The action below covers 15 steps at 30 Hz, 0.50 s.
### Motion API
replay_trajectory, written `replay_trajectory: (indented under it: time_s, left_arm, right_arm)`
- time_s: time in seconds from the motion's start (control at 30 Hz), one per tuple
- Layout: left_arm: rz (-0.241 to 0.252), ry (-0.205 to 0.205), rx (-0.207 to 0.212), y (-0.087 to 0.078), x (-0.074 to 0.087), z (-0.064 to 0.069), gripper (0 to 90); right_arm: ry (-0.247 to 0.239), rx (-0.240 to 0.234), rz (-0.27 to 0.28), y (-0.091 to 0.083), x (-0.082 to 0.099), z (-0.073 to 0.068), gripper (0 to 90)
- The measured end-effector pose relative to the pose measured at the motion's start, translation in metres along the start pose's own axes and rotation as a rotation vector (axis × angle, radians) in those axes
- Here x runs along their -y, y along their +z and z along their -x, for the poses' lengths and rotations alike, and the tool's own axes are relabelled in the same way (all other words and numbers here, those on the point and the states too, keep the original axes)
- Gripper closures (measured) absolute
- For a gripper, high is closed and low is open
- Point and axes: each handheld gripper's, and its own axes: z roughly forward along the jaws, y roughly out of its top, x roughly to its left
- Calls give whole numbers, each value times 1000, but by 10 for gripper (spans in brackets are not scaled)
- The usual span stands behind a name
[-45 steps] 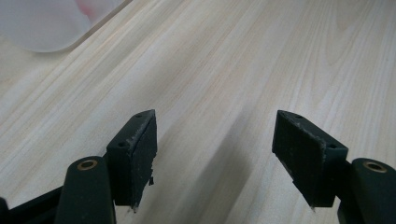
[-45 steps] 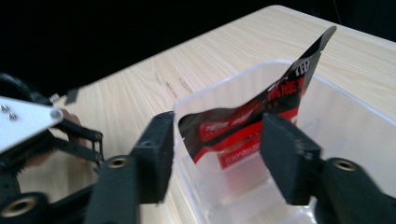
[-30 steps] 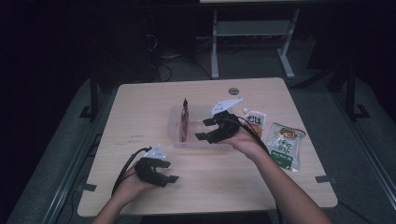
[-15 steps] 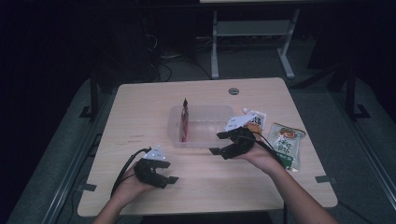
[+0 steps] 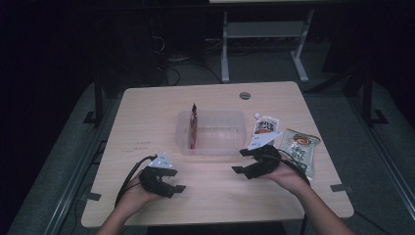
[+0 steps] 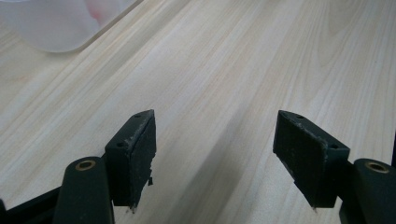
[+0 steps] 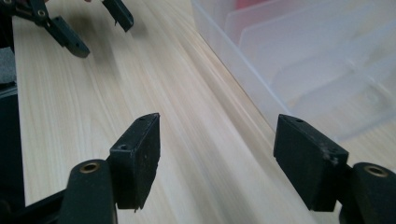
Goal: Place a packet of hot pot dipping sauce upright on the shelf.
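1. Container [image 5: 215, 132] of clear plastic is sitting mid-table, with a red packet [image 5: 194, 126] standing upright at its left end.
2. Two pouches [image 5: 265, 128] [image 5: 298, 149] are lying just right of it on the table [image 5: 147, 112].
3. Right gripper [image 5: 243, 161] is hovering near the container's front right corner, jaws spread wide, holding nothing.
4. Left gripper [image 5: 172, 180] is resting at the front left, jaws likewise apart and empty.

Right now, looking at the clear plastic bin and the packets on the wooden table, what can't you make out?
- Red packet standing in the clear plastic bin: high view, print too small; left gripper view, a red blur behind the bin's frosted wall.
- White pouch and green packet: labels too small; the right gripper overlaps the pouch's near end.
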Motion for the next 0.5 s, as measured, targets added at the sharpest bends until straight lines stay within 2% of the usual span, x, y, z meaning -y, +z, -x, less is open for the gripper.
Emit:
replay_trajectory:
  time_s: [0.1,0.3,0.5]
  left_arm:
    - [0,-1,-1,0,0,0,296]
    - [2,-7,-8,1,0,0,296]
    - [-9,4,-11,1,-1,-1,297]
  right_arm:
    - [15,-3,-14,-5,5,2,323]
    - [31,16,-21,-23,13,17,375]
    - [63,69,-44,-38,21,40,527]
